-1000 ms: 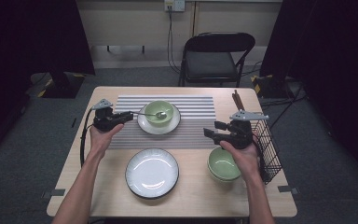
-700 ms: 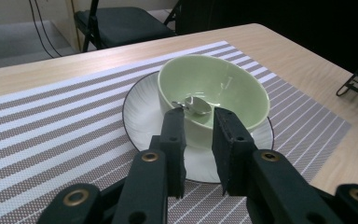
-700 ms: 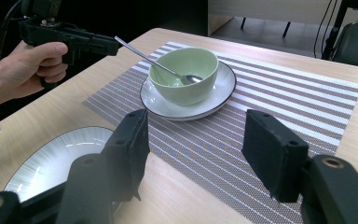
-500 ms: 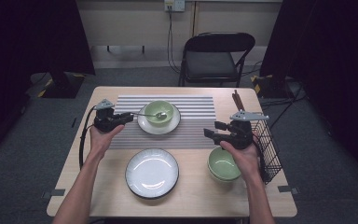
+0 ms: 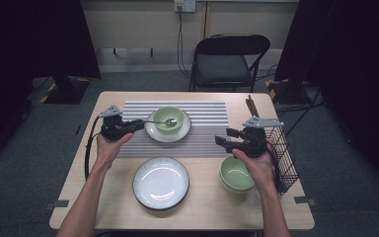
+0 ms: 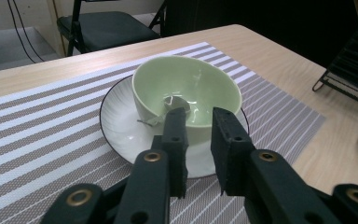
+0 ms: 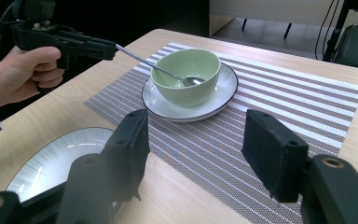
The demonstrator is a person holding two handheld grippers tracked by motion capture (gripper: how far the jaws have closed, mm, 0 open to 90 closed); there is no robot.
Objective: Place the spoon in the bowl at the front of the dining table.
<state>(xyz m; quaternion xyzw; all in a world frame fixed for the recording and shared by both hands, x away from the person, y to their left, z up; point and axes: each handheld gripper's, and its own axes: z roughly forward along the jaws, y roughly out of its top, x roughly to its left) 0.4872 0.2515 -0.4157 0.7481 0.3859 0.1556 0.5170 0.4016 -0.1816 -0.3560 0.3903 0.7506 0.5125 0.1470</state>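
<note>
Left gripper [image 5: 137, 124]: black two-jaw tool in the person's left hand [image 5: 109, 148], over left part of mat, pointing right at the bowl; jaws clamped on the spoon handle, seen from the right gripper view [image 7: 107, 48].
Spoon [image 5: 160, 122]: thin metal spoon, handle end in left jaws, slanting down into the bowl; its bowl end resting inside the green bowl [image 7: 193, 80]; reflective tip visible past the jaws in left gripper view [image 6: 175, 101].
Green bowl [image 5: 168, 117]: pale green ceramic bowl, upright, sitting on a white saucer-like plate with dark rim [image 5: 154, 134], far-centre of table.
Mat [image 5: 207, 116]: grey-and-white striped placemat, under bowl and saucer, far half of table.
Right gripper [image 5: 223, 141]: black two-jaw tool in right hand [image 5: 256, 165], near-right of mat, pointing left; jaws apart, nothing between them, mat visible through the gap [image 7: 193, 154].
Large plate [image 5: 161, 182]: round white plate with dark rim, empty, near-centre, just near of the mat.
Second bowl [image 5: 237, 175]: pale green ceramic bowl, near-right, partly under right hand.
Rack [image 5: 284, 158]: black wire basket at right table edge, just right of right hand.
Table [image 5: 79, 192]: light wood top.
Chair [image 5: 227, 61]: black folding chair beyond far edge.
</note>
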